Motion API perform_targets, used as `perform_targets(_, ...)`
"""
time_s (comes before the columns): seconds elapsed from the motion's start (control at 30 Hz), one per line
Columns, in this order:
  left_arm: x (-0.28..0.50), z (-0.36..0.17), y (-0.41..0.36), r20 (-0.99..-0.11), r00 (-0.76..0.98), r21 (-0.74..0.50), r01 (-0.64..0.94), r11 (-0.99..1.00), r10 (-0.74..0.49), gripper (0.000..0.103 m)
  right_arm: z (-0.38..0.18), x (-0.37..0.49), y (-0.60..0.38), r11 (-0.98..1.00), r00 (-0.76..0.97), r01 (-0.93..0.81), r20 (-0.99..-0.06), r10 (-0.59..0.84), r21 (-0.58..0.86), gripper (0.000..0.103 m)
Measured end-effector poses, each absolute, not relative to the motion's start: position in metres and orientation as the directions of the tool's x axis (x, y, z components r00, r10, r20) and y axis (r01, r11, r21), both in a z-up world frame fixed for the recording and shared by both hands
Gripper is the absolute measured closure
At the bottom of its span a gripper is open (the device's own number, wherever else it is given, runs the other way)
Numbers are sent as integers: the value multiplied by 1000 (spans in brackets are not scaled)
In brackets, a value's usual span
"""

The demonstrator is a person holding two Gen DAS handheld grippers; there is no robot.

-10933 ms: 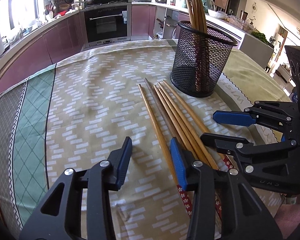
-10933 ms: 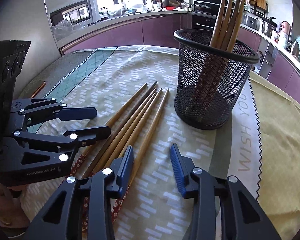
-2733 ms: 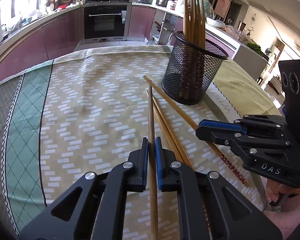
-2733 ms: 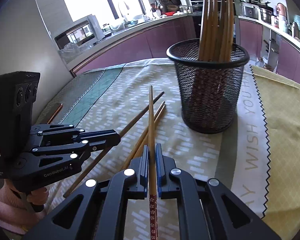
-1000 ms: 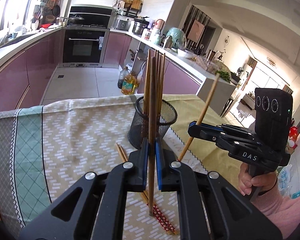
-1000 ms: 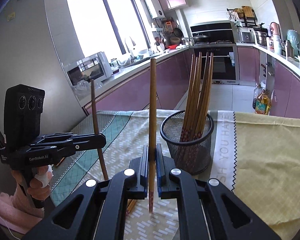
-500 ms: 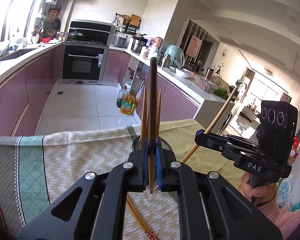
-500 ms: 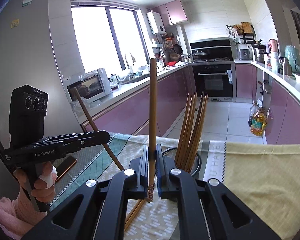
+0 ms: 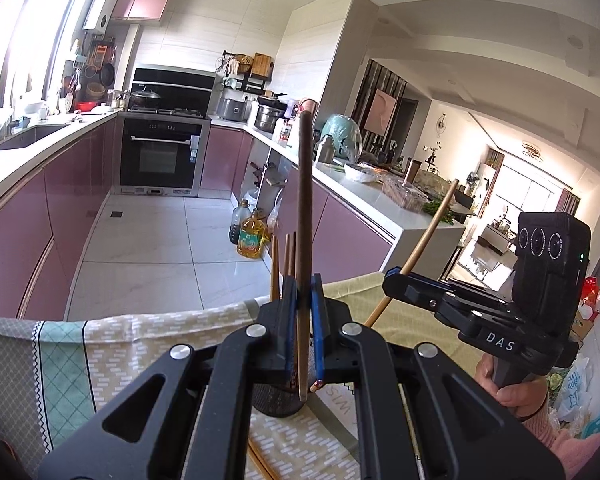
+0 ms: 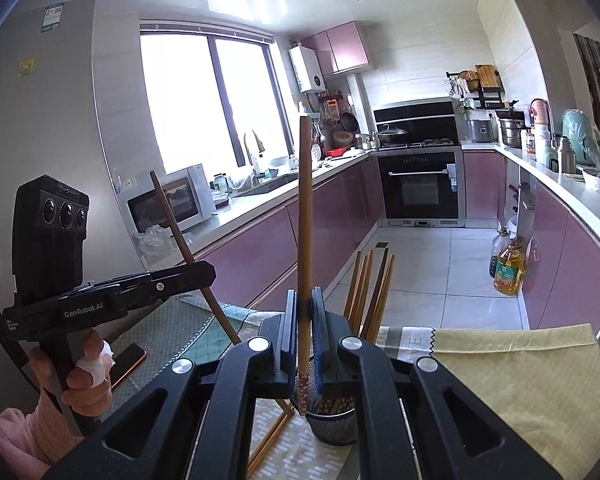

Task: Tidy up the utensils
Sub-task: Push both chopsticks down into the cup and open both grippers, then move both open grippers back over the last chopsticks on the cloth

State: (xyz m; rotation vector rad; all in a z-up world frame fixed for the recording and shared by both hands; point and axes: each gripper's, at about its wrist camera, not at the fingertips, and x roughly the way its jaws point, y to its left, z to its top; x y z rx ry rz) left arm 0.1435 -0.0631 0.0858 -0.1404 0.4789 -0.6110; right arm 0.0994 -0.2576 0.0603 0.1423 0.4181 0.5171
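Clothed table (image 10: 512, 376): mesh holder (image 10: 334, 424), loose chopsticks (image 10: 270, 438), phone (image 10: 128, 364)

Mesh holder (image 10: 334, 426) stands on the tablecloth (image 10: 512, 380), chopsticks (image 10: 374, 292) upright in it. Loose chopsticks (image 10: 270, 446) lie on the cloth left of the holder. Phone (image 10: 128, 364) lies further left. Oven (image 10: 418, 180) behind the table; oil bottle (image 10: 509, 266) on the floor, right.

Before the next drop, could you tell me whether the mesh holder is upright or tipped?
Upright. The mesh holder stands on its base on the tablecloth, and the chopsticks in it rise steeply from it.
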Motion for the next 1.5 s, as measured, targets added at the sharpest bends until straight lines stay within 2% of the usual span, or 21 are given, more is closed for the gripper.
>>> perform_targets(0.2,158,94,-69,-388,726,-264,503,823,-568,96,60,108,-259,870,801,-433,-343,491,235,97)
perform_targets(0.47,167,84,-82,-437,722,-244,479,843,-536,96,47,124,-260,875,795,-409,-370,481,259,97)
perform_targets(0.97,188,45,-112,-615,627,-108,534,839,-478,95,3,155,-242,886,697,-374,-547,464,274,97)
perform_targets(1.5,210,23,-115,-646,611,-140,494,858,-458,95,-13,171,-248,893,695,-322,-563,448,314,94)
